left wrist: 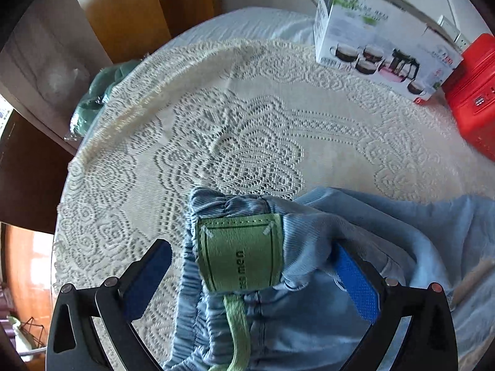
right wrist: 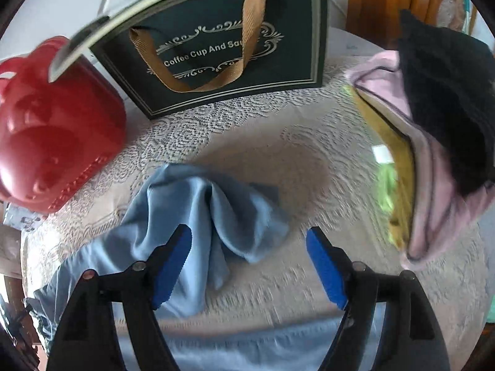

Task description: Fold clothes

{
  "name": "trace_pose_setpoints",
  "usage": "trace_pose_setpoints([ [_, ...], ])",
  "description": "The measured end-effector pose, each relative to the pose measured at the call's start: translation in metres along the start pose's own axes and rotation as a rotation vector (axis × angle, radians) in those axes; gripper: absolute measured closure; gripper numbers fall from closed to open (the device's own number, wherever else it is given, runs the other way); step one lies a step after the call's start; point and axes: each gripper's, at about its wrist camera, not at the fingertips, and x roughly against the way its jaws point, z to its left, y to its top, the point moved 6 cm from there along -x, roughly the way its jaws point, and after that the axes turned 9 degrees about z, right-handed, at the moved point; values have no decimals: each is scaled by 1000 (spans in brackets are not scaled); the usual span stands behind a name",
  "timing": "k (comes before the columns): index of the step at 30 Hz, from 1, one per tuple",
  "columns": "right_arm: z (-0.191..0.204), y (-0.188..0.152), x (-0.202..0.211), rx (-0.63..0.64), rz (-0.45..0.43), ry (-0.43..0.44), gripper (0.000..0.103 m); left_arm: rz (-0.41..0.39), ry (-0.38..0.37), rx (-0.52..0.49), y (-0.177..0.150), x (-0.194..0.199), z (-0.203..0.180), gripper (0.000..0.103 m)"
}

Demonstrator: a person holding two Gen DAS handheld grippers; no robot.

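The left gripper [left wrist: 252, 273] is standing wide open low in its frame, its blue ridged pads clear of the cloth, with the gathered elastic waistband of the light-blue soft cotton trousers [left wrist: 365, 235] bunched between them and nothing gripped. The green stitched label [left wrist: 241, 256] and pale green flat drawstring [left wrist: 238, 324] are sitting dead centre, so this hand looks nearer the waist end. The right gripper [right wrist: 247, 266] is also gaping, holding nothing; the crumpled leg end of the trousers is lying just under and left of its left pad, peaked into a soft ridge running up the frame. The garment's long axis seems to be running between the two hands. It is resting on a cream lace tablecloth [left wrist: 247, 117], openwork and grippy-looking, with a glossy red plastic case [right wrist: 52, 123] at the left.
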Motion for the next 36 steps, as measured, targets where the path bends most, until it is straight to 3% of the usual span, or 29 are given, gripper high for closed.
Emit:
trace_pose_setpoints([
  [4, -2, 12, -26, -6, 47, -59, 27, 44, -7, -5, -1, -19, -4, 2],
  [5, -3, 13, -33, -7, 66, -79, 27, 51, 5, 0, -2, -21, -4, 8],
  [6, -5, 13, -40, -6, 93, -101, 28, 50, 1, 5, -1, -20, -5, 30],
  [7, -5, 13, -45, 5, 111, -124, 57, 49, -4, 9, -1, -20, -5, 48],
  [8, -3, 13, -46, 30, 116, -148, 95, 47, -8, 14, 0, -20, -6, 51],
  [9, 0, 15, -41, 59, 96, -171, 94, 35, -7, 20, 2, -16, -5, 56],
  [12, 17, 28, 18, 150, -117, -175, 94, -29, -20, 48, 9, 2, 1, 60],
  [14, 20, 33, 70, 164, -274, -136, 94, -91, -46, 79, 14, 20, 9, 61],
  [16, 15, 31, 110, 158, -370, -91, 94, -135, -69, 111, 16, 34, 18, 61],
  [18, 7, 22, 120, 141, -358, -82, 92, -175, -85, 137, 18, 47, 25, 61],
  [19, 3, 17, 120, 135, -336, -79, 85, -175, -81, 144, 19, 48, 30, 60],
  [21, -8, 5, 97, 131, -221, -104, 66, -155, -94, 154, 18, 44, 35, 55],
  [22, -16, -3, 82, 133, -159, -138, 47, -142, -104, 160, 17, 41, 37, 42],
  [23, -22, -10, 72, 130, -128, -165, 38, -137, -106, 166, 14, 39, 40, 34],
  [24, -28, -17, 63, 123, -103, -175, 38, -141, -101, 167, 10, 40, 41, 22],
  [32, -44, -50, 44, 73, -51, -82, 38, -171, -56, 104, -3, 61, 43, 20],
  [36, -40, -48, 44, 60, -47, -60, 38, -158, -25, 61, 5, 54, 33, 20],
])
